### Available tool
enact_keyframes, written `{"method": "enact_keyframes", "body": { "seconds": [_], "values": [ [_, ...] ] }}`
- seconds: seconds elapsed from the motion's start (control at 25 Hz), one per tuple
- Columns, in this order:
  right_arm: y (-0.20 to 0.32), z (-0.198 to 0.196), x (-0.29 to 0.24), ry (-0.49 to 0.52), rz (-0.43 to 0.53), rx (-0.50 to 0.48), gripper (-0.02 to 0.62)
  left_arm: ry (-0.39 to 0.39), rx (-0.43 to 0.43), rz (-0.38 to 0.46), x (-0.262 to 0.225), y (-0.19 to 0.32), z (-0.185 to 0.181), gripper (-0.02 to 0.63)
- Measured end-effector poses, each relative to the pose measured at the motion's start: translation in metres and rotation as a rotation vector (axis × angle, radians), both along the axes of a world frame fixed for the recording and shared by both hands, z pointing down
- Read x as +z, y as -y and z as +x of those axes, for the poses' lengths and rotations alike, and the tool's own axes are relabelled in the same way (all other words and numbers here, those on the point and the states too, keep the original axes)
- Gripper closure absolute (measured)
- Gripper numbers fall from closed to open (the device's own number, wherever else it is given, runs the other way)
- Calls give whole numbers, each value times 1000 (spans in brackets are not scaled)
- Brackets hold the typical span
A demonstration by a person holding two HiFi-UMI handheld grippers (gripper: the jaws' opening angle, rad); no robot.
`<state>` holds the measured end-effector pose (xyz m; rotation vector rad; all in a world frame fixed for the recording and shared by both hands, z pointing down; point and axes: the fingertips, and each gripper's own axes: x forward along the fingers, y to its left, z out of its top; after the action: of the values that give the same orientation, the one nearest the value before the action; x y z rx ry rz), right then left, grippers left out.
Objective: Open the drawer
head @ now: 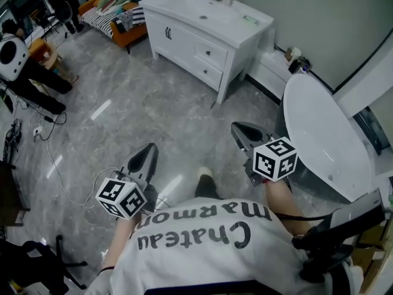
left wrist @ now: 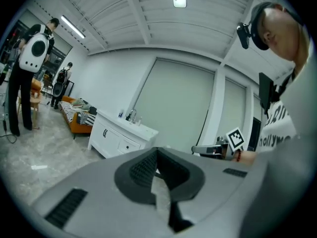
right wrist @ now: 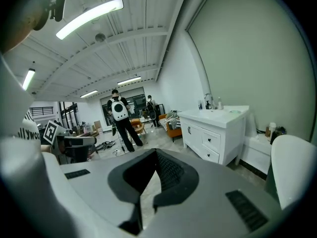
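A white vanity cabinet (head: 235, 34) stands against the far wall, some way off across the grey floor. Its two drawers, an upper one (head: 211, 53) and a lower one (head: 207, 72), sit right of a pair of doors, and both are closed. My left gripper (head: 150, 149) and right gripper (head: 237, 128) are held out in front of me above the floor, both shut and empty. The cabinet (left wrist: 121, 139) appears left of the left gripper (left wrist: 157, 150) in the left gripper view. In the right gripper view the drawers (right wrist: 211, 142) lie right of the shut gripper (right wrist: 156, 152).
A large white oval tub (head: 325, 140) stands close at the right. A low white unit (head: 270, 72) adjoins the cabinet. An orange sofa (head: 113, 11) is at the far left. A person (head: 24, 60) stands at the left, with cables (head: 55, 158) on the floor.
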<state>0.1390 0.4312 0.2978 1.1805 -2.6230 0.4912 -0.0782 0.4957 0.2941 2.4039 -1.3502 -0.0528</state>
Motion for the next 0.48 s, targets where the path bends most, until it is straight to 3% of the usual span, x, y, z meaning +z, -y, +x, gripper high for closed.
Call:
{"method": "enact_keyframes", "body": {
  "seconds": [0.16,0.48],
  "values": [
    [52,-4,-4,12,4,-8,589,-50,-20,-8,-7,43,-5,601],
    [148,-5,-7,-14,-5,-38,589,-56,-59,-12,-12,130,-4,601]
  ]
}}
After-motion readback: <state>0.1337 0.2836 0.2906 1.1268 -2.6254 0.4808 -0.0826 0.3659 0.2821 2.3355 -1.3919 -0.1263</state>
